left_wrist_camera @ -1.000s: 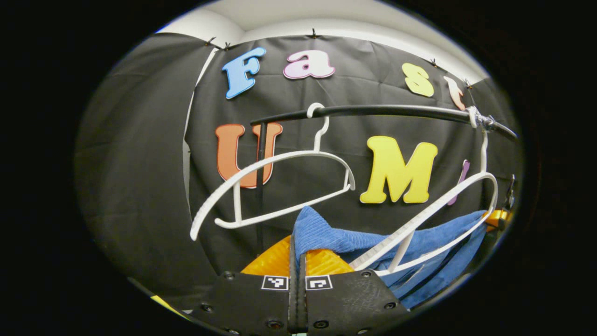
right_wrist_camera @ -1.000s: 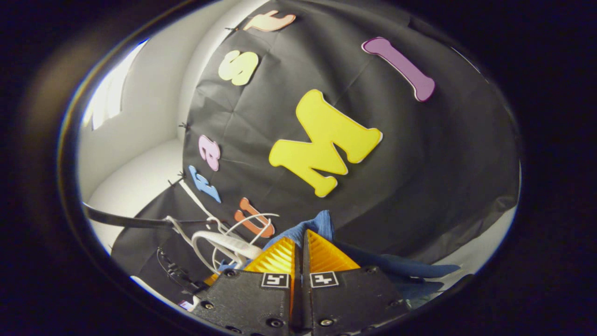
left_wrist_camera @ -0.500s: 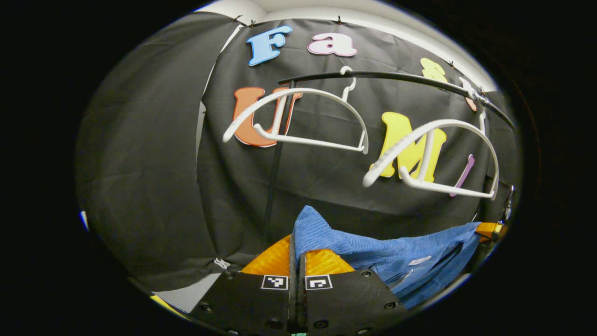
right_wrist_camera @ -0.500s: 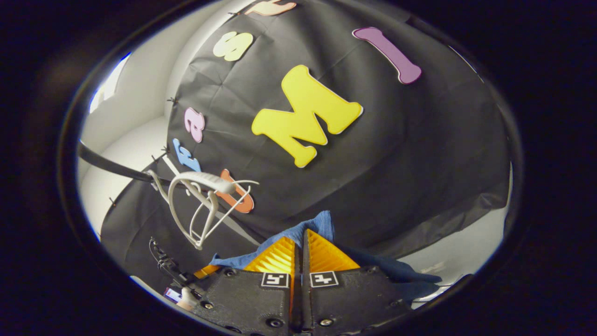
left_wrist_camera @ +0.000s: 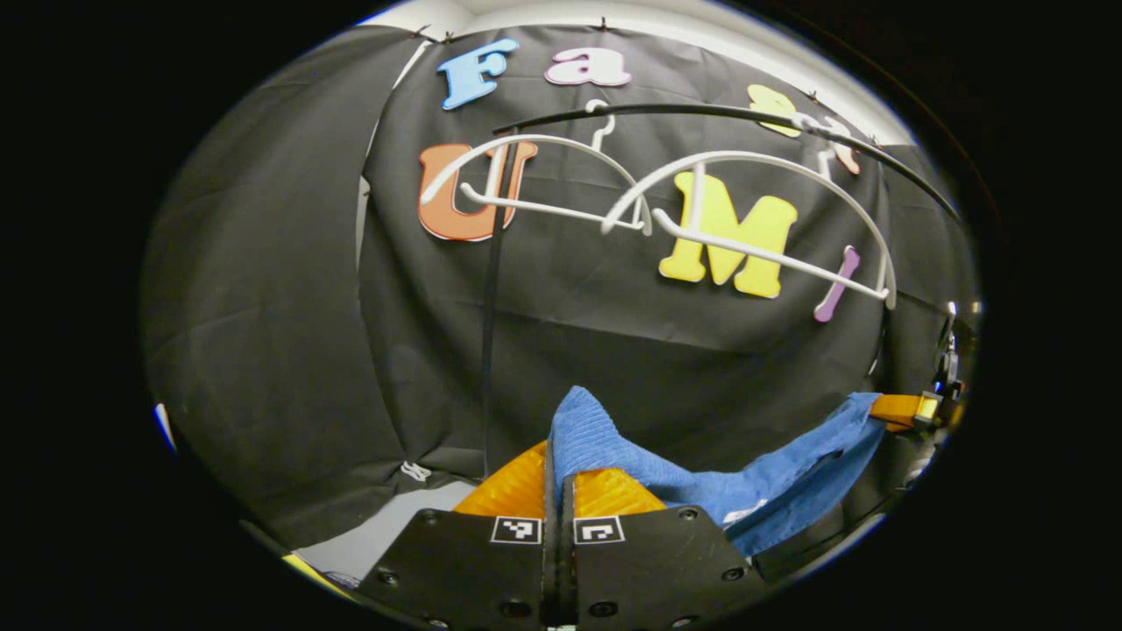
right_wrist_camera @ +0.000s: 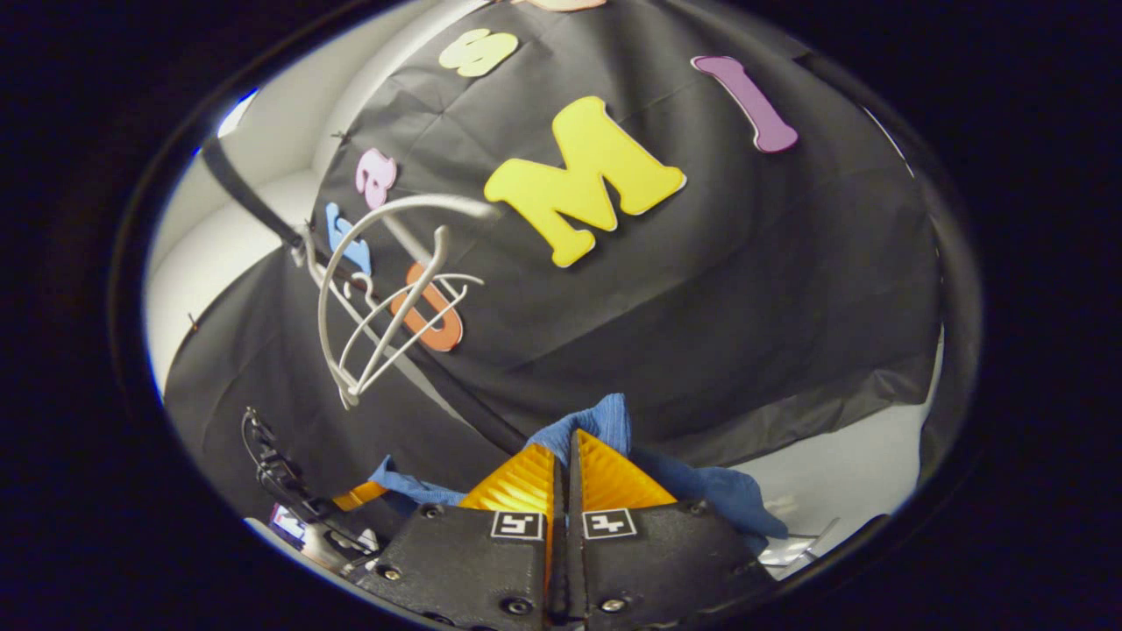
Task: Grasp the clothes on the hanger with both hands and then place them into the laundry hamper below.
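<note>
Lowered since a second ago, the blue garment (left_wrist_camera: 771,478) now hangs clear of both hangers, with open black wall between. Left gripper (left_wrist_camera: 554,478) fingers pinch one corner of it; right gripper (right_wrist_camera: 565,464) fingers pinch another, cloth (right_wrist_camera: 605,419) bunched past their tips. Two white hangers (left_wrist_camera: 535,188) (left_wrist_camera: 754,210) hang bare on one black rail (left_wrist_camera: 701,112) above.

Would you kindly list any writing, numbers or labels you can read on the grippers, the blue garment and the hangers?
No readable text on any of them:
On the left gripper and right gripper, the square markers carry black-and-white patterns, not words.
On the blue garment, a white tag is too small to read.
On the white hangers, no writing can be seen.
</note>
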Demonstrator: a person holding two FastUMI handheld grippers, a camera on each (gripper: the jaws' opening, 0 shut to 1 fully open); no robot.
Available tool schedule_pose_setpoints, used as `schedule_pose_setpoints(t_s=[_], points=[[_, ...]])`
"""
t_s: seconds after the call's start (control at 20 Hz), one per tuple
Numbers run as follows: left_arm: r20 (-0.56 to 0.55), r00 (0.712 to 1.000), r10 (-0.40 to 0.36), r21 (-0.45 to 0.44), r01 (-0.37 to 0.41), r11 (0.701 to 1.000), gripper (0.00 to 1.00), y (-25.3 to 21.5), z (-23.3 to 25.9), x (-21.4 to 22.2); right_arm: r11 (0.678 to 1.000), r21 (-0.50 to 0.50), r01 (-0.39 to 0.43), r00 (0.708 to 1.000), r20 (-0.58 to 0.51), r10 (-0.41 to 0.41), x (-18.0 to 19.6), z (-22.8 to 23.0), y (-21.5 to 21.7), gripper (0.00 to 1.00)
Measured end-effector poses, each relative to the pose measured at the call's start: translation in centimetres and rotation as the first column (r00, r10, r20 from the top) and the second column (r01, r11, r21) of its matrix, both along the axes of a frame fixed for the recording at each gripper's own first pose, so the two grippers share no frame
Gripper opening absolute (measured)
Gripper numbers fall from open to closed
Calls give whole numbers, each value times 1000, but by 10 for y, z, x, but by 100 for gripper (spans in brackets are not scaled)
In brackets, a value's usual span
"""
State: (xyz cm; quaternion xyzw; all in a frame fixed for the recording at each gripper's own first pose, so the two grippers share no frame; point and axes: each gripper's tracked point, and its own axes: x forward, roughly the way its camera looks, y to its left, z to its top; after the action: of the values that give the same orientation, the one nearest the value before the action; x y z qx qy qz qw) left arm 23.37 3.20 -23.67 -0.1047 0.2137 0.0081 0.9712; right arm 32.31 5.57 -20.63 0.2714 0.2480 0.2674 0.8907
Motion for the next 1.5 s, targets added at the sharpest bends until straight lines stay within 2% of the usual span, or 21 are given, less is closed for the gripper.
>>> schedule_pose_setpoints(t_s=[0.05,0.3,0.5,0.6,0.75,0.8,0.85,1.15,1.5], points=[[-4,1000,-15,-2,15,1000,0,-5,2,-6,999,-27,-17,1000,8,18,-10,1,8,3],[0,993,-118,3,118,993,0,-43,15,-21,980,-170,-103,990,78,117,-47,14,58,4],[17,981,-194,28,194,981,0,-69,37,-31,961,-216,-175,972,115,203,-80,34,107,4],[27,973,-230,37,229,973,3,-83,48,-38,949,-234,-210,960,135,245,-90,45,131,4],[7,969,-246,81,245,966,0,-85,51,-50,925,-298,-235,943,162,291,-109,48,161,4],[-3,968,-249,85,249,965,4,-89,47,-52,916,-322,-239,939,163,302,-111,43,165,4],[-15,969,-248,86,249,965,0,-91,40,-55,908,-339,-247,938,152,312,-112,36,168,4],[-130,969,-209,63,218,974,0,-83,-26,-65,883,-382,-273,953,16,302,-114,-35,178,4],[-319,931,-177,3,188,982,0,-85,-133,-74,836,-446,-320,947,-183,264,-109,-134,176,4]])
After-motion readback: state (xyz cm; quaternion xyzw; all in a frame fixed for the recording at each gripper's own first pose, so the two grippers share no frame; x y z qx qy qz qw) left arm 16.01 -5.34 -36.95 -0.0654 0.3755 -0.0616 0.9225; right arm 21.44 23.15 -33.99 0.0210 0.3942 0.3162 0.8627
